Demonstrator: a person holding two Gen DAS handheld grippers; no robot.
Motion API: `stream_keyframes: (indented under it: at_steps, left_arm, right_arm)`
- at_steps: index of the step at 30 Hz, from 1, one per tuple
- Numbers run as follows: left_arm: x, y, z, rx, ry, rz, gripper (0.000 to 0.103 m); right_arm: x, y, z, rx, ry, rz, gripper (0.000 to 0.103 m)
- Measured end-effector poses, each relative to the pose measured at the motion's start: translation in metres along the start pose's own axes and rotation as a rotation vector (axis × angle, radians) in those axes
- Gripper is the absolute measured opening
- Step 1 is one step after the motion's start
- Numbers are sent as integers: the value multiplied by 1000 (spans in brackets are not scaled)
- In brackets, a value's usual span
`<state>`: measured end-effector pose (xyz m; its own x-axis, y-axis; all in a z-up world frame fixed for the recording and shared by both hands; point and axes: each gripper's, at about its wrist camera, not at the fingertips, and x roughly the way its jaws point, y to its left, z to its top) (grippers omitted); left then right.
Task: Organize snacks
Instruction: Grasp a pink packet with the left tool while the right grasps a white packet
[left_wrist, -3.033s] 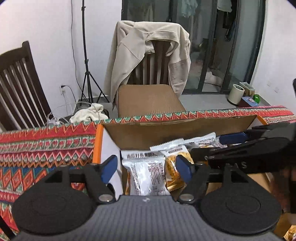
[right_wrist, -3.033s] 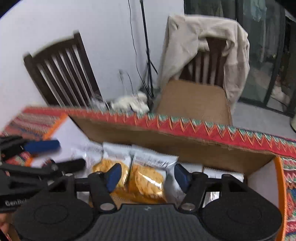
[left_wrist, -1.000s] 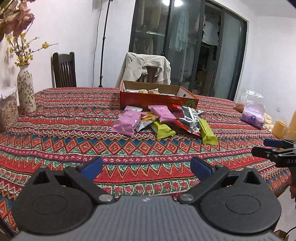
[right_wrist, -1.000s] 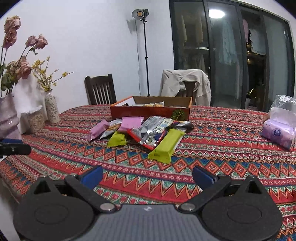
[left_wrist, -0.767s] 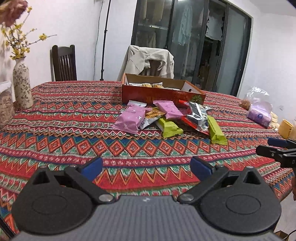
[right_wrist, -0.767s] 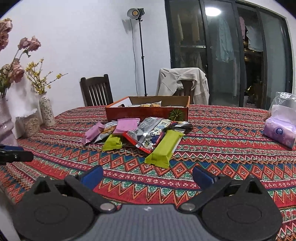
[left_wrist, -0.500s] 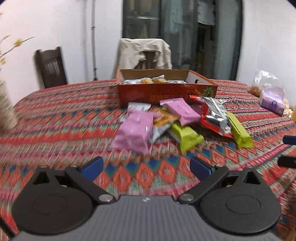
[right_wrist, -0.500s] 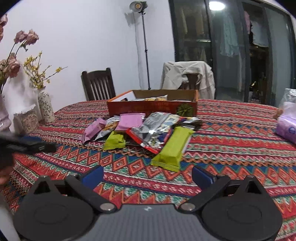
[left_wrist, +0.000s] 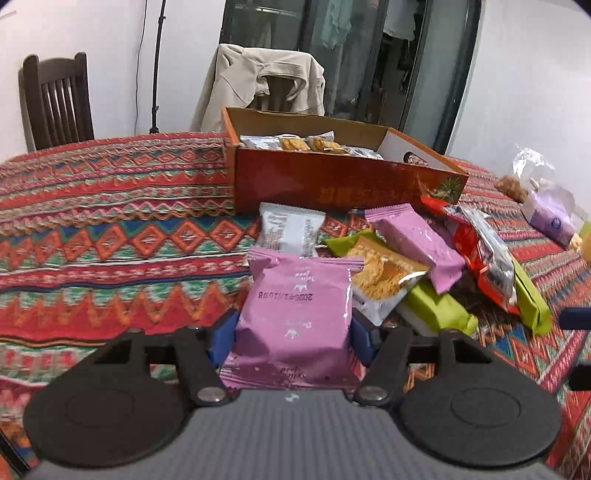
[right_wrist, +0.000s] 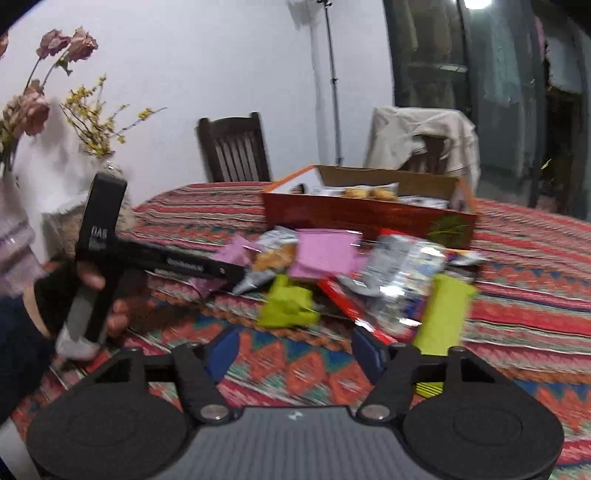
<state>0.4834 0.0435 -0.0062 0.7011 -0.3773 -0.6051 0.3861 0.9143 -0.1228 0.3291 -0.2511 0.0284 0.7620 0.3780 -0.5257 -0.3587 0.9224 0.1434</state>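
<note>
One pink packet (left_wrist: 295, 306) is my concern right now: it sits at the near edge of the snack pile on the patterned tablecloth (left_wrist: 110, 236), between the fingers of the left gripper (left_wrist: 291, 339). Those jaws have just been closing, and the blue pads look pressed against the packet's two long edges.

I judge it light, soft and puffy, with slick film that could slide or crumple, so I hold it across the middle of its width, squeezing only gently in case the contents crush.

My right gripper (right_wrist: 295, 350) has also been closing, but it is still parted with only cloth between the fingers; a long green bar (right_wrist: 443, 314) lies just beside its right finger.

Behind the pile stands the orange cardboard box (left_wrist: 332, 181), open-topped, with a row of clear biscuit packets (left_wrist: 295, 142) along its far side and room left nearer me.
</note>
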Motion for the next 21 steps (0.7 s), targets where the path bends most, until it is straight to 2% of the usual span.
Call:
stream_keyframes:
  at_steps: [2, 4, 7, 9, 11, 13, 18, 21]
  left_arm:
    - [-12, 9, 1, -25, -47, 24, 63]
    - [-18, 19, 7, -74, -71, 89, 63]
    - [-21, 40, 11, -140, -89, 214, 63]
    - [-16, 53, 11, -179, -61, 293, 64]
    - [-11, 65, 10, -215, -33, 300, 64]
    - [-8, 74, 10, -249, -12, 289, 64]
    - [-17, 73, 10, -237, -32, 305, 64]
    - [-21, 74, 10, -235, -43, 313, 64]
  right_arm:
    - [20, 7, 10, 31, 16, 71, 65]
    - [45, 15, 20, 57, 25, 119, 65]
    - [92, 25, 34, 94, 64, 113, 65]
    - [121, 25, 41, 162, 98, 101, 65]
    - [144, 25, 44, 219, 93, 58, 65]
    - [156, 32, 49, 194, 59, -18, 65]
    - [180, 44, 59, 170, 41, -122, 67]
    - [196, 52, 66, 158, 39, -161, 76]
